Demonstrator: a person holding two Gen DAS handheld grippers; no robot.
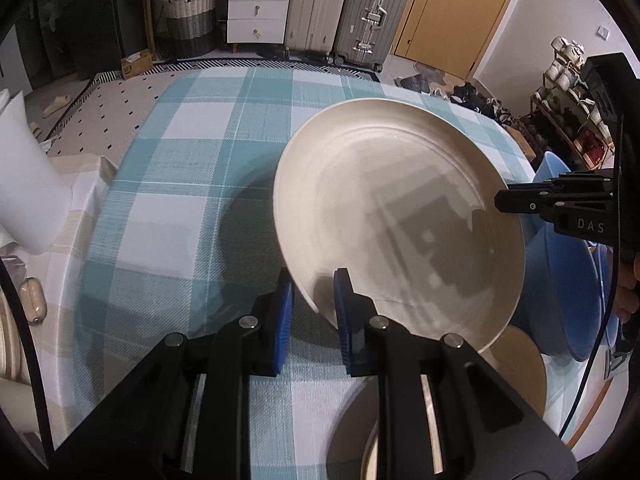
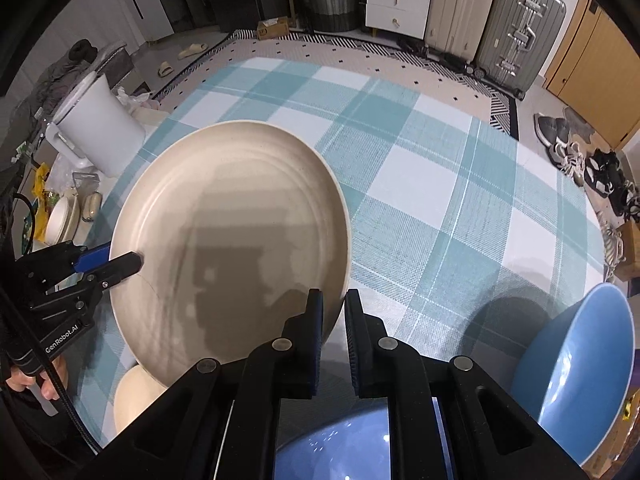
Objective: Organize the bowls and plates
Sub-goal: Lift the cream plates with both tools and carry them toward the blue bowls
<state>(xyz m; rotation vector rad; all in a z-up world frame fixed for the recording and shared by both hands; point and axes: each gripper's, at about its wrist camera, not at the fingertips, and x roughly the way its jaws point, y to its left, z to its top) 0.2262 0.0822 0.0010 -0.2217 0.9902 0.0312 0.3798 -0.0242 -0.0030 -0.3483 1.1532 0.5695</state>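
Teal-and-white checked cloth covered the worktop (image 1: 180,184), with suitcases (image 1: 348,8), a white chest of drawers (image 1: 258,4) and a woven basket (image 1: 190,20) along the far wall. Held a cream plate (image 1: 400,216) clear of the cloth between both grippers, its shadow thrown on the checks below. Left gripper (image 1: 314,300) clamped on the plate's near-left rim, blue pads either side of the edge. Right gripper (image 2: 334,320) clamped on the opposite rim, seen from the left wrist camera as a black finger reaching in from the right. Plate tilted in both views, its inner face turned toward the cameras. Showed a second cream plate (image 1: 520,364) flat on the cloth under the raised one, partly hidden by it. Stood a blue bowl (image 2: 576,372) at the right edge of the worktop, another blue bowl (image 2: 340,448) close beneath the right gripper. Kept a white jug (image 2: 100,128) at the far-left edge, and shoes (image 2: 576,156) on the floor to the right.
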